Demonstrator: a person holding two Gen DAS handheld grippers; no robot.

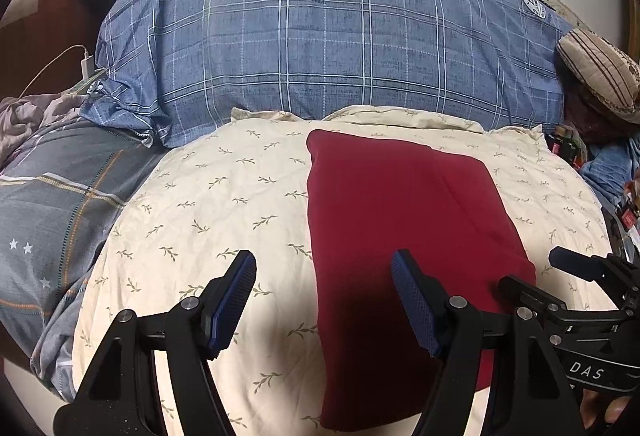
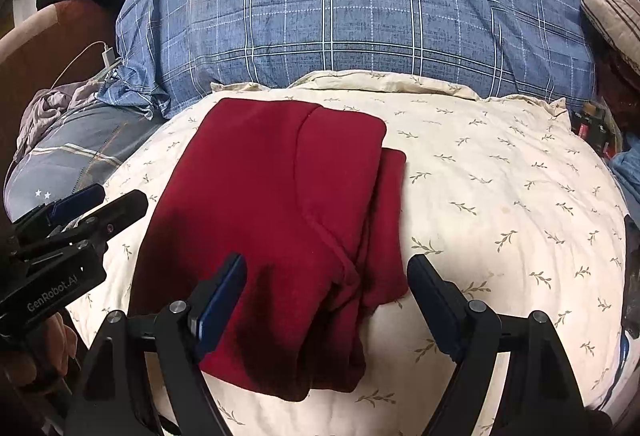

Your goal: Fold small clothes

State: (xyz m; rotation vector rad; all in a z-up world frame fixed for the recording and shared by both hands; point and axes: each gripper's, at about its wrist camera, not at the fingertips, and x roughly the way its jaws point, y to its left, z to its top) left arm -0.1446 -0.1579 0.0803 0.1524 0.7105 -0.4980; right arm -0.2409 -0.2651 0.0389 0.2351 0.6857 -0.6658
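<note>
Red garment lies part-folded on the cream leaf-print pillow on the bed, in front of the blue plaid duvet. Its long axis runs away from me, near end by the tools, far end toward the duvet. In the right wrist view a narrower layer sticks out along its right edge, so I judge the fold unfinished.

Left tool: jaws wide apart, nothing between the pads; it straddles the garment's left edge, one finger over bare pillow, the other over red cloth. Right tool: also spread wide and empty, hanging over the garment's near right corner.

Key relation: the near end lies just ahead of and below both tools. The right one is nearer the protruding layer, the left nearer the clean left edge. I can't tell if any finger touches cloth.
</note>
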